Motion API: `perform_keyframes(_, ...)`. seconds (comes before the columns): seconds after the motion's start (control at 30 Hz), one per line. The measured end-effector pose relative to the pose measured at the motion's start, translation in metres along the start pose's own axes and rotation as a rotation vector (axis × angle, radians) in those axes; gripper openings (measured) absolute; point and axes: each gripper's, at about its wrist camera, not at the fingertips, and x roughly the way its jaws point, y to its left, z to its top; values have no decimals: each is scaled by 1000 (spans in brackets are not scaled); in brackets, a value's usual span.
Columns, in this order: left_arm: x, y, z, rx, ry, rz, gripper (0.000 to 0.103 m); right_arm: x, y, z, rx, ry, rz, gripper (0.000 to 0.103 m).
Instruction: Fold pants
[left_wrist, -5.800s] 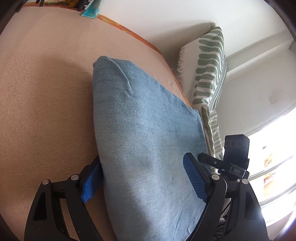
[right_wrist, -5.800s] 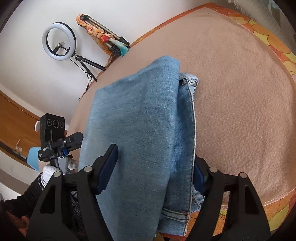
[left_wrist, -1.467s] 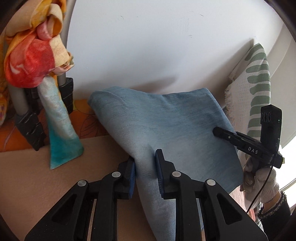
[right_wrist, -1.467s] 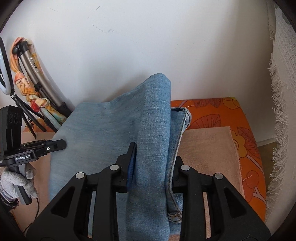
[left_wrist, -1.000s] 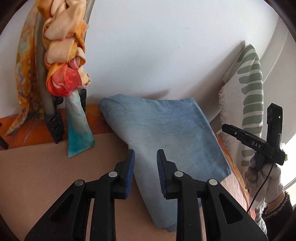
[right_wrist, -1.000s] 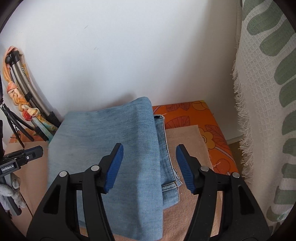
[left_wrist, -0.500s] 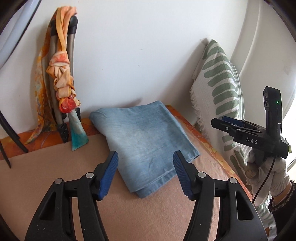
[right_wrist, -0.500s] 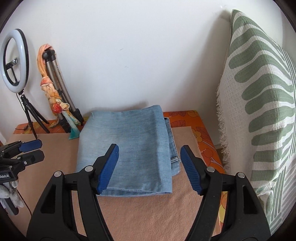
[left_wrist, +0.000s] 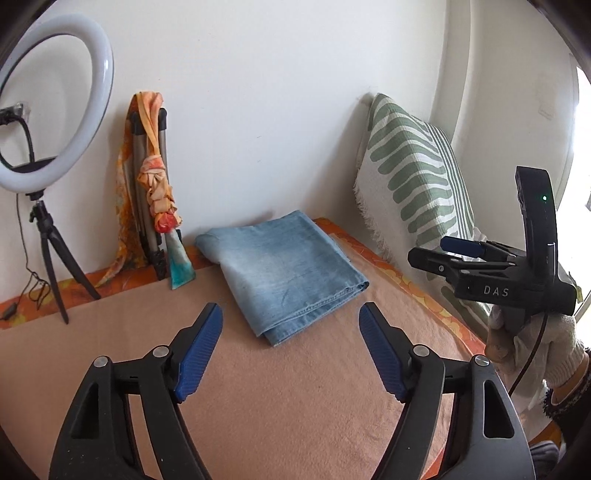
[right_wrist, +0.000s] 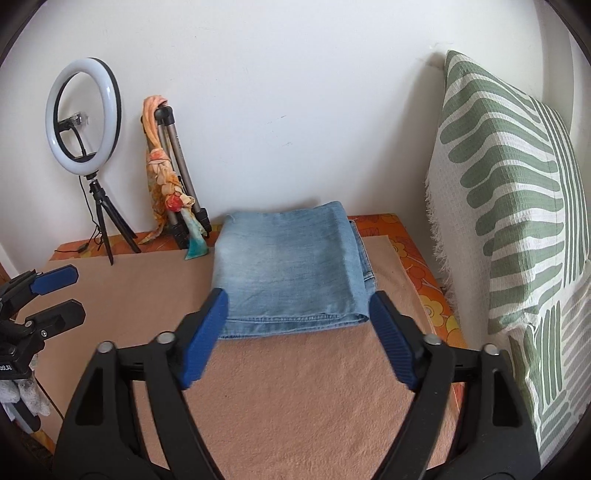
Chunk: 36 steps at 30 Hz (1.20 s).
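Over on the left wrist view, the left gripper (left_wrist: 290, 349) hangs empty, jaws opening, folded jeans (left_wrist: 282, 271) lying beyond on the tan blanket (left_wrist: 295, 406). From the right wrist view, the right gripper (right_wrist: 297, 332) is opening too, nothing between, jeans (right_wrist: 291, 266) flat near the wall.

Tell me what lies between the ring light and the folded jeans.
A folded tripod wrapped in an orange scarf leans on the wall between the ring light and jeans, clearest in the right wrist view.

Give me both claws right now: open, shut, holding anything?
Left claw: jaws opening, nothing between them; the folded light-blue denim pants lie ahead on the tan blanket.
Right claw: jaws opening, empty, clear of the pants.
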Motion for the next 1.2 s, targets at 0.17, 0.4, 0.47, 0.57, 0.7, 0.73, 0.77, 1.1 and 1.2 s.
perform_keyframes(0.17, -30, -7, -17, 11, -24, 24, 82, -30, 20, -21, -30, -48, -16, 96)
perform_keyframes(0.4, -56, -13, -39, 31, -41, 89, 84, -58, 32, -46, 8, -65, -10, 96)
perform_keyframes(0.47, -61, -16, -45, 54, -48, 115, 84, -66, 34, -54, 18, -73, -13, 96)
perform_keyframes(0.57, -70, -18, -53, 63, -72, 137, 86, -74, 37, -63, 27, -78, -14, 96)
perform_keyframes(0.7, -79, -17, -59, 42, -87, 126, 96, -80, 39, -72, 43, -87, -8, 103)
perform_keyframes(0.73, -81, -17, -61, 40, -93, 126, 96, -81, 40, -76, 43, -93, -9, 103)
perform_keyframes(0.77, -83, -17, -63, 38, -99, 128, 96, -82, 41, -78, 42, -95, -14, 103)
perform_keyframes(1.1, -82, -15, -75, 22, -91, 161, 102, -77, 42, -99, 70, -95, -22, 103)
perform_keyframes(1.2, -78, -13, -76, 18, -71, 163, 102, -76, 42, -101, 74, -102, -23, 103)
